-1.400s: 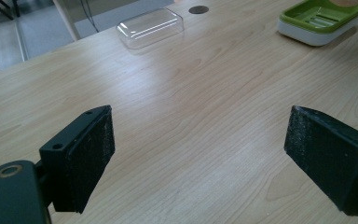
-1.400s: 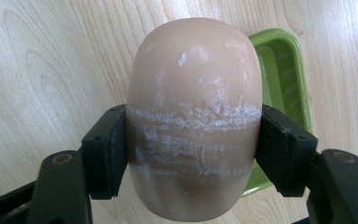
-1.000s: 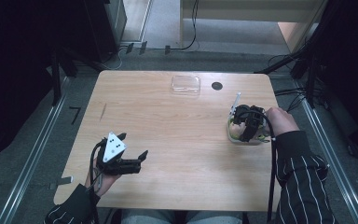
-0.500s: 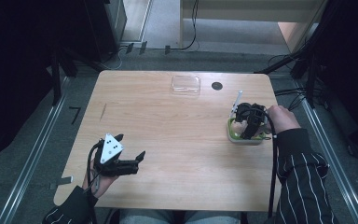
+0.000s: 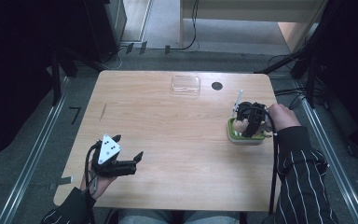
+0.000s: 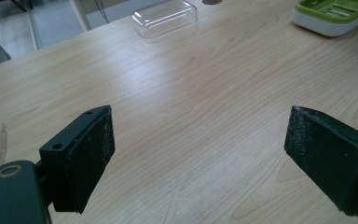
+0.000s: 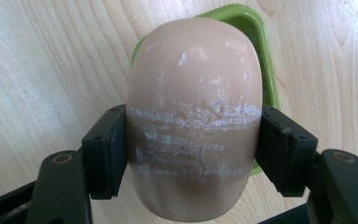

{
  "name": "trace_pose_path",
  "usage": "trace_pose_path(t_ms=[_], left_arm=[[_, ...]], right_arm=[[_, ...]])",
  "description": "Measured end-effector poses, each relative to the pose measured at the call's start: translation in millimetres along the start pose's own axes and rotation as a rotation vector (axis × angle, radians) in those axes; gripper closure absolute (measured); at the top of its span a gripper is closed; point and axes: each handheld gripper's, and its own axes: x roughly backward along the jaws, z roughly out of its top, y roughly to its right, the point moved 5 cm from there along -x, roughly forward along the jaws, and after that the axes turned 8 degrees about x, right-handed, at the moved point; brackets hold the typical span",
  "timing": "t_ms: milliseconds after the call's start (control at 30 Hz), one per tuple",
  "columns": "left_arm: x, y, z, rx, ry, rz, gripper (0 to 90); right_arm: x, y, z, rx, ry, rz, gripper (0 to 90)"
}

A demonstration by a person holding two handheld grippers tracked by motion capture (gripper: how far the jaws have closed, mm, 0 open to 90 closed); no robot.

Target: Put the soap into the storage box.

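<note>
A beige oval bar of soap (image 7: 193,116), scuffed white across its middle, is clamped between the jaws of my right gripper (image 7: 191,140). It hangs just over a green soap dish (image 7: 261,56) on a white base (image 5: 246,135) at the table's right side. In the high view the right gripper (image 5: 247,122) covers most of the dish. My left gripper (image 5: 123,151) hovers near the front left of the table, jaws wide apart with nothing between them (image 6: 200,158). From the left gripper view the soap dish (image 6: 333,14) lies far off at the top right.
A clear plastic lid (image 5: 185,85) lies at the back middle of the wooden table (image 5: 168,126), also visible as the clear lid (image 6: 164,16). A dark round hole (image 5: 216,86) sits beside it. Cables and metal rails run along the floor around the table.
The right gripper has moved slightly down and toward the front with the soap, settling over the green dish. The left gripper has barely moved.
</note>
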Motion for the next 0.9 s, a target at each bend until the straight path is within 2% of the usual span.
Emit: trace_pose_path(t_ms=[433, 567, 900], left_arm=[[3.1, -2.5, -2.1, 0.004, 0.002, 0.01, 8.8], [5.2, -3.5, -2.8, 0.005, 0.0, 0.013, 8.8], [9.4, -4.9, -5.7, 0.008, -0.003, 0.021, 8.8]], right_arm=[[-5.0, 4.6, -0.6, 0.008, -0.016, -0.001, 33.7], [-9.6, 7.2, -3.0, 0.014, -0.006, 0.008, 33.7], [-17.3, 11.4, -3.2, 0.002, -0.025, 0.014, 33.7]])
